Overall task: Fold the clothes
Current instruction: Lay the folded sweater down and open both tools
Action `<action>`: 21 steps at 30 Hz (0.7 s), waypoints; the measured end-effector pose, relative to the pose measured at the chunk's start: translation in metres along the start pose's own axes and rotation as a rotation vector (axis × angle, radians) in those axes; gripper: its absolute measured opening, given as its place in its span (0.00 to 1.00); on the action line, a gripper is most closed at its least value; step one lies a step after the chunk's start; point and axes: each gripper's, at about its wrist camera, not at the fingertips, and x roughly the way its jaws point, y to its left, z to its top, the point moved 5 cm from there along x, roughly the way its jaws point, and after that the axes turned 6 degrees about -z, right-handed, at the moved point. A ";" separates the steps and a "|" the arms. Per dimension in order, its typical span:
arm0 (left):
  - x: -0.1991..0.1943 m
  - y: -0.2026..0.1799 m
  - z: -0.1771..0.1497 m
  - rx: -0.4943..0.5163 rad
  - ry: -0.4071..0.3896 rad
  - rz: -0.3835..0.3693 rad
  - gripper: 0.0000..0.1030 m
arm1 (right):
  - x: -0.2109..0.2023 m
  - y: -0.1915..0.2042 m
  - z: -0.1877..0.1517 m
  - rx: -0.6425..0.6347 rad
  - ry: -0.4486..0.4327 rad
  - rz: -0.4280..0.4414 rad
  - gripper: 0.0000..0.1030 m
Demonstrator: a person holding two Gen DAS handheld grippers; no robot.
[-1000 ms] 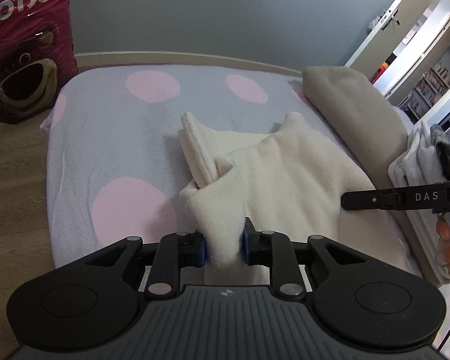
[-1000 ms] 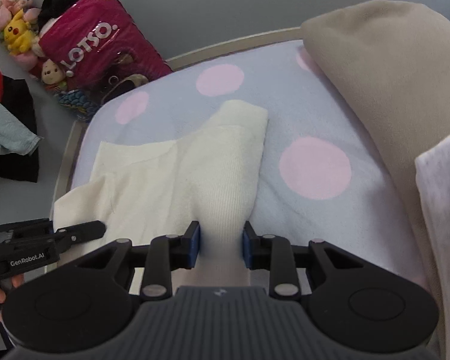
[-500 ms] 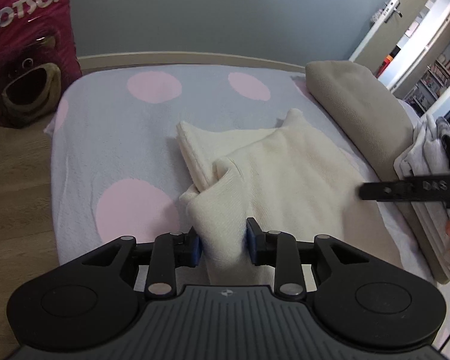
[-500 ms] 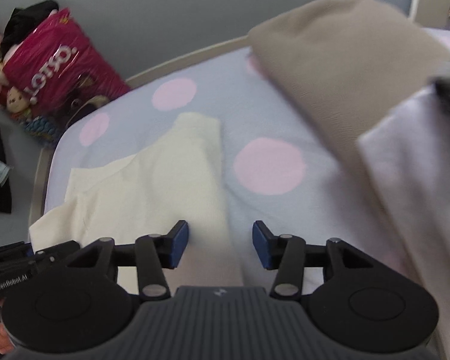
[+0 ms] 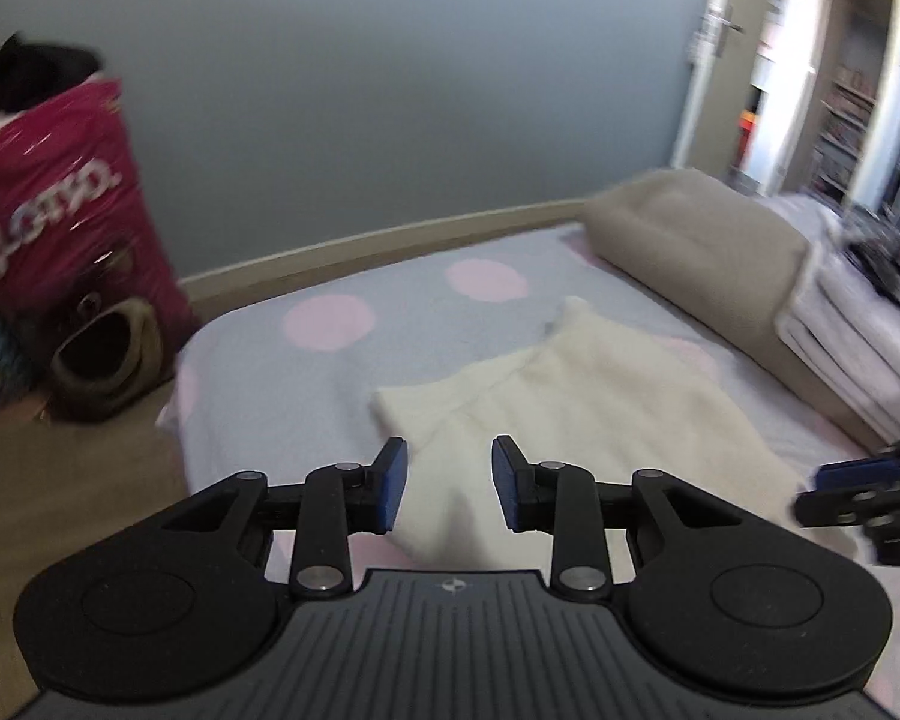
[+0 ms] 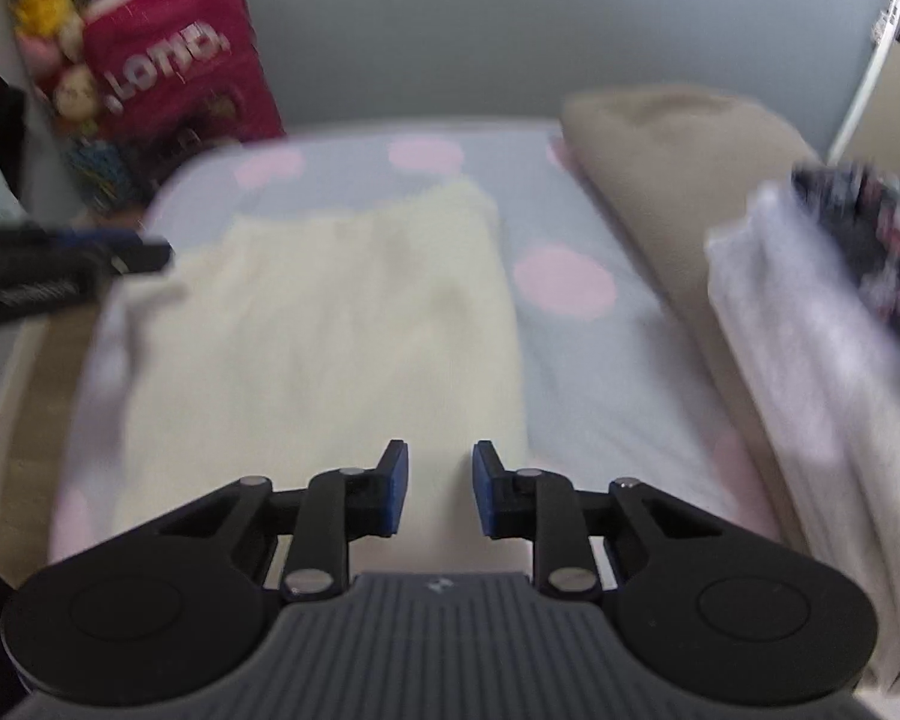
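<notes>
The garment [image 5: 576, 396] lies on the bed [image 5: 282, 384], left of the folded stack [image 5: 834, 330].

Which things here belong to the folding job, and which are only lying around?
Job:
cream garment
left tongs, open
right tongs, open

Lying about:
beige blanket
white folded pile
pink bag

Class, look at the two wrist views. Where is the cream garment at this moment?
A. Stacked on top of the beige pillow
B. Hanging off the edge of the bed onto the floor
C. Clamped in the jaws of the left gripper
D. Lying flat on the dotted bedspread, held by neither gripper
D: the cream garment lies spread on the dotted bedspread, and both the left gripper and right gripper show open jaws with nothing pinched.
</notes>
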 end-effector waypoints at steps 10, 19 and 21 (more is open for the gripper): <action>0.035 -0.002 -0.015 0.049 0.141 -0.007 0.26 | 0.038 -0.026 -0.029 0.180 0.059 -0.006 0.29; 0.029 -0.006 -0.016 0.114 0.122 0.037 0.27 | 0.021 -0.007 -0.030 0.201 0.031 -0.127 0.35; 0.021 -0.012 -0.016 0.141 0.110 0.033 0.33 | 0.007 -0.001 -0.031 0.213 0.019 -0.148 0.41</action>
